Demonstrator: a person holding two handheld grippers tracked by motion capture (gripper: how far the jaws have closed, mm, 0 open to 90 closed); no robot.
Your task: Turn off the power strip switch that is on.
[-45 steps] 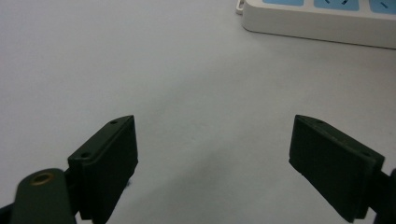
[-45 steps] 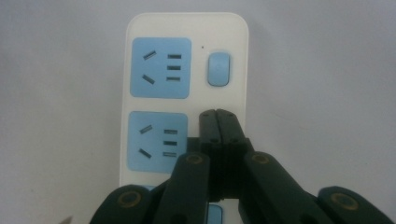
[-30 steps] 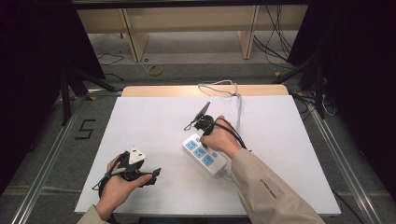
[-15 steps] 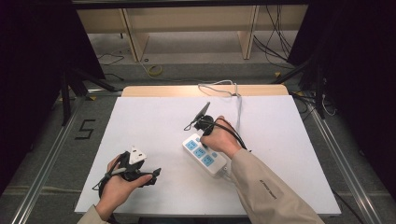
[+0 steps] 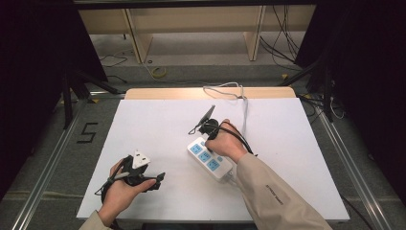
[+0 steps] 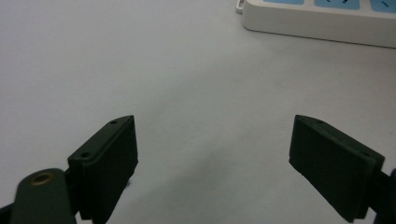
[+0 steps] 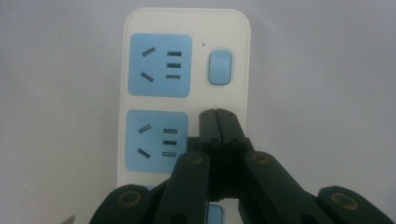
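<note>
On the white table [image 5: 158, 124], near its centre and slightly toward 4 o'clock: one white power strip [image 5: 209, 158], lying flat on a diagonal, long axis running from 10 o'clock to 4 o'clock in the high view. Three blue socket faces count off along its top there.

Right tool [image 7: 219, 122]: jaws pressed together, nothing between them. Right gripper view looks straight down on the strip; the closed tips sit over the white body just right of the second blue socket [image 7: 157, 141], below the blue rocker switch [image 7: 220, 67] at 12 o'clock. Whether the tips touch the plastic cannot be told. This view alone resolves the slot pattern and the switch. In the high view the right hand [image 5: 225, 143] covers the far end of the strip, and the tool's jaws are hidden beneath it.

Left tool [image 6: 215, 163]: jaws spread wide, empty, hovering low over bare table. Left gripper view catches the strip's edge at 1 o'clock, well apart from the jaws. In the high view the left hand [image 5: 122, 187] holds this tool at the table's 7 o'clock, well apart from the strip.

White cable [image 5: 244, 108]: runs from the strip toward 12 o'clock, looping at the table's far edge; traceable in the high view.
</note>
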